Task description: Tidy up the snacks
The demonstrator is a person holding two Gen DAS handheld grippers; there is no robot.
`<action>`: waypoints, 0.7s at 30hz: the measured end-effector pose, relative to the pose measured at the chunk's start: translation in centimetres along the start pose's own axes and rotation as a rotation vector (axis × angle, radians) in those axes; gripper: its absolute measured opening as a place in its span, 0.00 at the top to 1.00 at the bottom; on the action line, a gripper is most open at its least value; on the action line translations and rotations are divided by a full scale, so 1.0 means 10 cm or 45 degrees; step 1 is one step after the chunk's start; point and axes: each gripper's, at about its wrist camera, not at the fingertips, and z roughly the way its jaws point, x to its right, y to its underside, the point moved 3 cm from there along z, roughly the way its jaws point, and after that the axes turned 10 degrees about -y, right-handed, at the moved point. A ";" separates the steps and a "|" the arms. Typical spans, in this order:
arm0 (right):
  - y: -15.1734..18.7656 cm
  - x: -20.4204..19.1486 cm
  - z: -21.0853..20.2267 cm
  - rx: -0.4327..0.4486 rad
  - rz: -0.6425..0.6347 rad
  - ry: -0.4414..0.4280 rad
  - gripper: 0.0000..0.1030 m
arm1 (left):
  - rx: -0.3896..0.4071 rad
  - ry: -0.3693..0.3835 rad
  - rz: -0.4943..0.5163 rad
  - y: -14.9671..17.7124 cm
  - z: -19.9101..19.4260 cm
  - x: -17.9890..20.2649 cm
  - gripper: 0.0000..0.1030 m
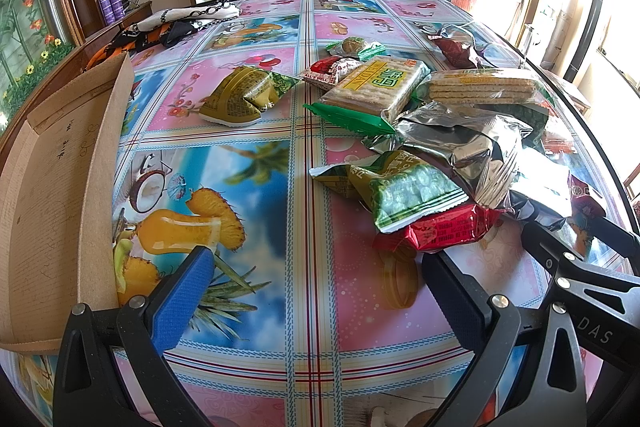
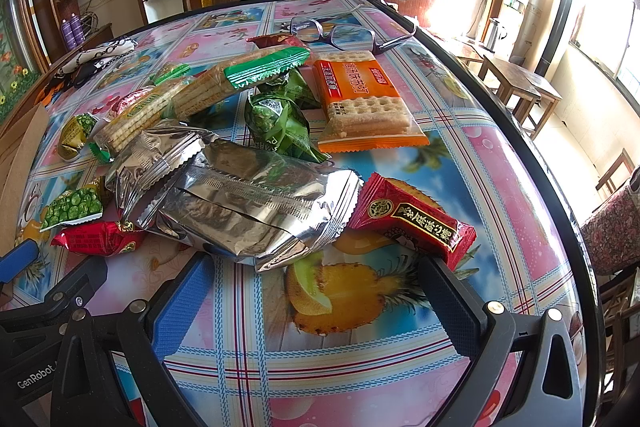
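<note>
Left gripper (image 1: 320,271) stands wide, holding nothing, above the table (image 1: 256,307). The cardboard box (image 1: 48,195) sits at its 9 o'clock. Right gripper (image 2: 320,275) is also spread wide and holds nothing. The snack pile (image 2: 224,163) lies at its 12 o'clock, the silver packet (image 2: 248,211) nearest, apparently just clear of the fingertips.

Left black two-finger gripper with blue pads (image 1: 316,267): fingers spread wide apart, nothing held between them. Right black two-finger gripper with blue pads (image 2: 316,267): likewise spread wide, empty, positioned beside the left.
</note>
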 end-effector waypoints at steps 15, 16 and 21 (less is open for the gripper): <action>0.00 0.00 0.00 0.000 0.000 0.000 0.01 | -0.001 0.000 -0.002 0.00 0.00 0.00 0.00; 0.00 0.00 0.00 0.000 0.000 0.000 0.01 | -0.001 -0.002 -0.002 0.00 0.00 0.00 0.00; 0.00 0.00 0.00 0.000 0.000 0.000 0.01 | -0.044 0.036 0.070 0.03 -0.04 0.02 0.00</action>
